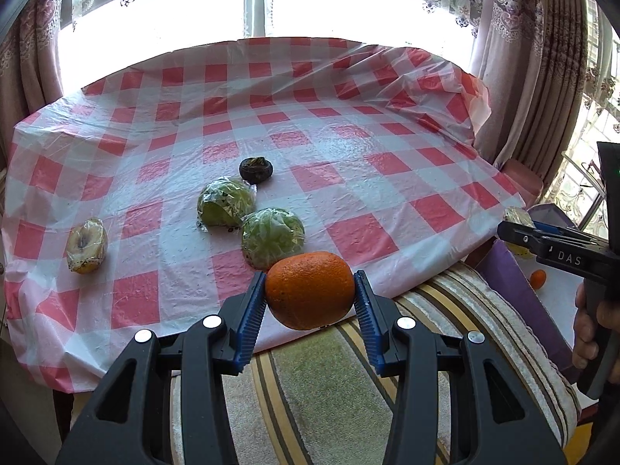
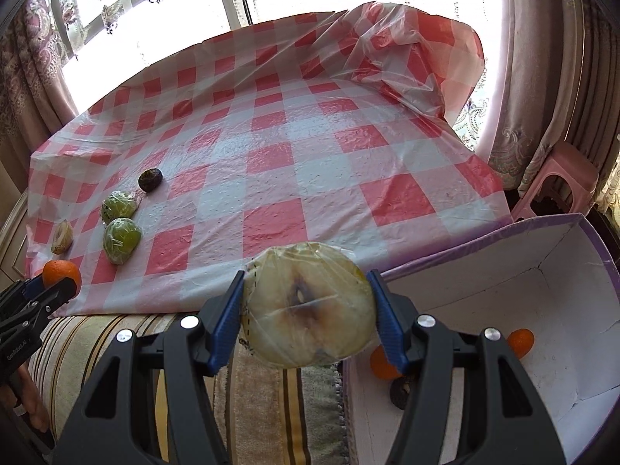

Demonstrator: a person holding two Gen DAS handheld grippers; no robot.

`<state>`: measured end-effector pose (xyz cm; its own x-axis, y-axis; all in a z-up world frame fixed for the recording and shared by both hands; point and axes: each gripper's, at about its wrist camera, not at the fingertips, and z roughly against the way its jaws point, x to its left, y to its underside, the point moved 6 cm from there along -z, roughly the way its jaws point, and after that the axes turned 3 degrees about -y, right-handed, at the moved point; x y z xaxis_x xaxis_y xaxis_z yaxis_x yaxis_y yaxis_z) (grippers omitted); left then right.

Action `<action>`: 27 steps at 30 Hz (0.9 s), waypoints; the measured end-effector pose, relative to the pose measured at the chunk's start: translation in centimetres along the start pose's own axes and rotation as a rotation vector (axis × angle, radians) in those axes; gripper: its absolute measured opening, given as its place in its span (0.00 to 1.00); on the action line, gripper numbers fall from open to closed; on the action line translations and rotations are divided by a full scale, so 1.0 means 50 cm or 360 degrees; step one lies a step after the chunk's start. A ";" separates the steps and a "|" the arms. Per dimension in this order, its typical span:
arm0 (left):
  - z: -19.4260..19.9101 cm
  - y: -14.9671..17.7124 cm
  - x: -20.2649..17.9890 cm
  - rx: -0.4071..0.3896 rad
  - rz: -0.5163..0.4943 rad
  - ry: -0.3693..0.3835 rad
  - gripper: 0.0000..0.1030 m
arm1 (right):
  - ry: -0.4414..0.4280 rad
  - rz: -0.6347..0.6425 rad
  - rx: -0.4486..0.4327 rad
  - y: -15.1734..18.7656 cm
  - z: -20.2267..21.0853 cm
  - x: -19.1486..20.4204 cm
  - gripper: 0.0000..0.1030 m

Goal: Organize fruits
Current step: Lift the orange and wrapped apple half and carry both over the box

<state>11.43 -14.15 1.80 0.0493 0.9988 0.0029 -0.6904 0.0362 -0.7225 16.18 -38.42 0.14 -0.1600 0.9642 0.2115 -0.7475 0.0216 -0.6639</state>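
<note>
Your left gripper (image 1: 310, 290) is held out level over the near edge of the surface (image 1: 348, 162), above the striped cushion (image 1: 310, 387). Its blue fingers (image 1: 250, 321) pinch an orange (image 1: 310, 288) from both sides, clear of the checked cloth.

Your right gripper (image 2: 308, 306) sits further right, over the gap between the cushion and the white box (image 2: 503, 290). Its fingers (image 2: 223, 329) are spread wide and pressed against a wrapped pale fruit half (image 2: 308, 306), cut face toward the camera. Your right hand (image 1: 593, 333) grips the handle at the edge of the left view.

On the cloth behind the orange lie two wrapped green halves (image 1: 273, 236) (image 1: 224, 201), almost touching, with a dark round fruit (image 1: 255, 169) just beyond them and a wrapped yellowish half (image 1: 87, 246) well off to the left.

Inside the box you have a small orange fruit (image 2: 521, 343) near the wall, another orange one (image 2: 381, 364) partly hidden by the right finger, and a dark fruit (image 2: 401, 391) below it.
</note>
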 end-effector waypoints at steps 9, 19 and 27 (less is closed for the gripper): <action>-0.008 -0.025 -0.071 -0.0025 -0.0092 0.0073 0.42 | 0.0075 -0.0078 -0.0039 -0.004 0.025 -0.069 0.60; -0.023 -0.045 -0.157 -0.0027 -0.0174 0.0175 0.42 | 0.0153 -0.0159 -0.0071 -0.005 0.044 -0.139 0.60; -0.041 -0.058 -0.239 -0.0017 -0.0252 0.0274 0.42 | 0.0222 -0.0213 -0.0083 -0.005 0.050 -0.190 0.60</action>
<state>14.33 -26.27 2.45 0.2798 0.9601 -0.0005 -0.6564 0.1909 -0.7298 16.26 -48.27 0.09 0.0324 0.9790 0.2015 -0.7209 0.1625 -0.6737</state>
